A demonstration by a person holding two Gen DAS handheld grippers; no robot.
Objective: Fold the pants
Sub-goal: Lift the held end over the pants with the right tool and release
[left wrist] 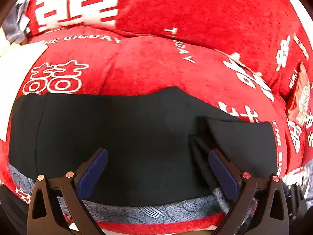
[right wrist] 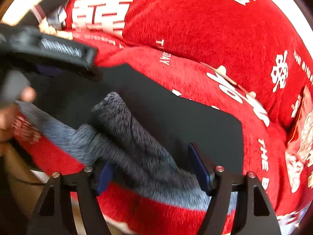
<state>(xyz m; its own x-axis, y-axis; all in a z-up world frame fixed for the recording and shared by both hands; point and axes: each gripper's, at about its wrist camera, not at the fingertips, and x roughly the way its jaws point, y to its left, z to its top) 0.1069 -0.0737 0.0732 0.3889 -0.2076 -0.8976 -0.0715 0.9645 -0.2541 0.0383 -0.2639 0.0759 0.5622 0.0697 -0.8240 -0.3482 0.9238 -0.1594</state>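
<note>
Black pants [left wrist: 121, 129] folded at the bed's [left wrist: 195, 15] near edge; left tongs [left wrist: 158, 168] and right tongs [right wrist: 150, 168] wide open, empty; orange packet [left wrist: 300, 101] far right.

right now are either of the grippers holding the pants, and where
Nothing is held. The left gripper is open above the pants; the right gripper is open astride their grey fleecy lining, pads not pressing.

— What sort of place are we looking at?
— A home, seemingly a bedroom: a plush red bedspread [left wrist: 195, 19] printed with white double-happiness characters and "THE BIG DAY" is covering a soft, billowing bed.
— Anything else?
— A red snack packet [left wrist: 300, 99] is lying near its right edge.
</note>
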